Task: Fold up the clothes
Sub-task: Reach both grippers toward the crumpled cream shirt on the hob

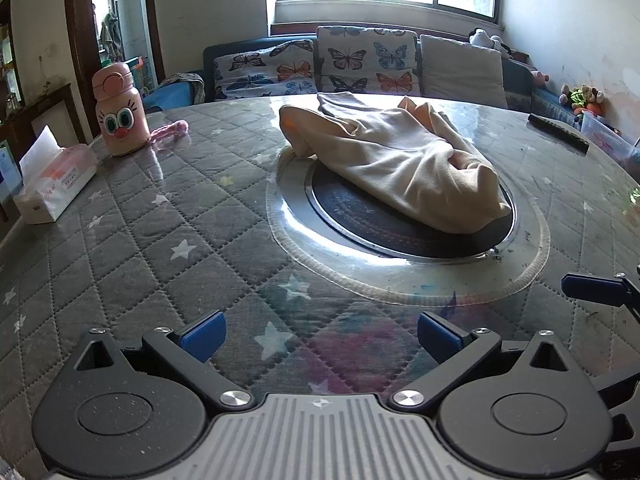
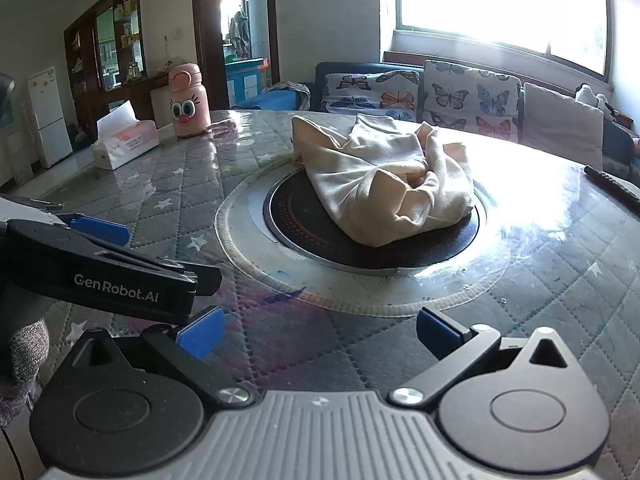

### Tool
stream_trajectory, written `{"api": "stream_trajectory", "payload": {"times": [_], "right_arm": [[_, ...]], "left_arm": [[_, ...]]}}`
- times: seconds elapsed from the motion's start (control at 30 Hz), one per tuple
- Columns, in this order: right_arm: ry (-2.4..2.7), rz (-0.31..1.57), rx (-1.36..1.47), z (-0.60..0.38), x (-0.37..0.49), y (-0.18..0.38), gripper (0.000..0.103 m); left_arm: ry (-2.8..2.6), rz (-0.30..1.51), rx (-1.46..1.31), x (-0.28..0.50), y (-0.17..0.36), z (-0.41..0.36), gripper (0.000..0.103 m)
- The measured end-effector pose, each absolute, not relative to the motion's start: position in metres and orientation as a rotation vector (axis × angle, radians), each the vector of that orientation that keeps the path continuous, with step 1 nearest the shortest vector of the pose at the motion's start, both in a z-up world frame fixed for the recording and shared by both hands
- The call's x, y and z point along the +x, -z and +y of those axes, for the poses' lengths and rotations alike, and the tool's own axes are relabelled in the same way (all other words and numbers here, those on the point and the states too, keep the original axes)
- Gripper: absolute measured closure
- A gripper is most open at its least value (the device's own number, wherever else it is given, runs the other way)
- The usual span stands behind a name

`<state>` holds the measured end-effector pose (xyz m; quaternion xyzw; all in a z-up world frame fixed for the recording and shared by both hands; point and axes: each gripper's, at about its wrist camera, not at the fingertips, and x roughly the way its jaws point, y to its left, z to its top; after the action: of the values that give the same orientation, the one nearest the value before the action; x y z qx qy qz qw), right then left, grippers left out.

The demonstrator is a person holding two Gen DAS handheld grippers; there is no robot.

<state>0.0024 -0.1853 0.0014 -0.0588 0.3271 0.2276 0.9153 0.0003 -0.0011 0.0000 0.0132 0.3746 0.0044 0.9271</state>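
Observation:
A cream garment [image 1: 400, 160] lies crumpled in a heap across the dark round hob [image 1: 384, 224] at the middle of the table; the right wrist view shows the garment [image 2: 380, 184] bunched up with folds. My left gripper [image 1: 320, 338] hovers low over the quilted cover at the near edge, open and empty, well short of the cloth. My right gripper [image 2: 318, 336] is likewise open and empty, beside the left one. The left gripper's body [image 2: 100, 272] fills the left of the right wrist view.
The round table [image 1: 140, 240] has a grey quilted star cover under clear film. A pink bottle [image 1: 120, 114] and tissue box [image 1: 56, 184] stand at far left, a dark remote [image 1: 558, 133] at far right. A sofa with butterfly cushions [image 1: 360, 66] is behind.

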Motion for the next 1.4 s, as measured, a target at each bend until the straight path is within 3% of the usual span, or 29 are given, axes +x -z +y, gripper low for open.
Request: {"api": "stream_trajectory", "payload": {"times": [0.6, 1.0, 1.4], "right_arm": [[-0.459, 0.669, -0.135, -0.19, 0.016, -0.005, 0.0], [-0.435, 0.656, -0.13, -0.198, 0.049, -0.017, 0.001], [-0.503, 0.648, -0.113, -0.193, 0.094, -0.041, 0.013]], "left_arm": [[0.007, 0.745, 0.059, 0.014, -0.002, -0.036, 0.0], [-0.004, 0.725, 0.053, 0.048, -0.017, -0.019, 0.0], [-0.021, 0.717, 0.04, 0.078, -0.024, 0.004, 0.0]]}}
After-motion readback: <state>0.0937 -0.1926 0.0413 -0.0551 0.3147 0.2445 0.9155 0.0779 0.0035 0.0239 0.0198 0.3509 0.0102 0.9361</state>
